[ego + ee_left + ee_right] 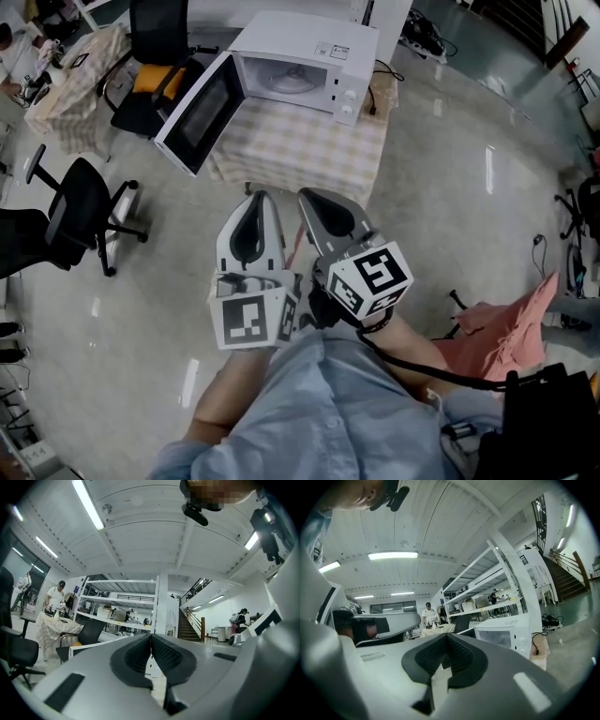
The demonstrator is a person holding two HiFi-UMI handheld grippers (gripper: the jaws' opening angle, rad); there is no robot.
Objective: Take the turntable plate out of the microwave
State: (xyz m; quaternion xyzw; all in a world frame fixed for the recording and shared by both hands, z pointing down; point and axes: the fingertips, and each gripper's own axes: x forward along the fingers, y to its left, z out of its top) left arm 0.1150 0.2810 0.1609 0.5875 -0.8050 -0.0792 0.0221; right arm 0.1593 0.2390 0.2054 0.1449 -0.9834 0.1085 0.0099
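A white microwave (309, 61) stands on a table with a checked cloth (300, 155), its door (200, 112) swung wide open to the left. The pale turntable plate (286, 82) lies inside the cavity. Both grippers are held level, side by side, short of the table's near edge and pointing at the microwave. My left gripper (255, 199) is shut with nothing in it, its dark pads meeting (151, 637). Beside it, my right gripper (316, 197) is also shut and empty (446, 637). The right gripper view shows the microwave (506, 632) ahead to the right.
A black office chair (80, 211) stands on the floor to the left. Another chair (155, 56) and a cloth-covered table (75, 84) are behind the open door. A pink cloth (511, 323) lies at lower right. People stand by shelving in the background.
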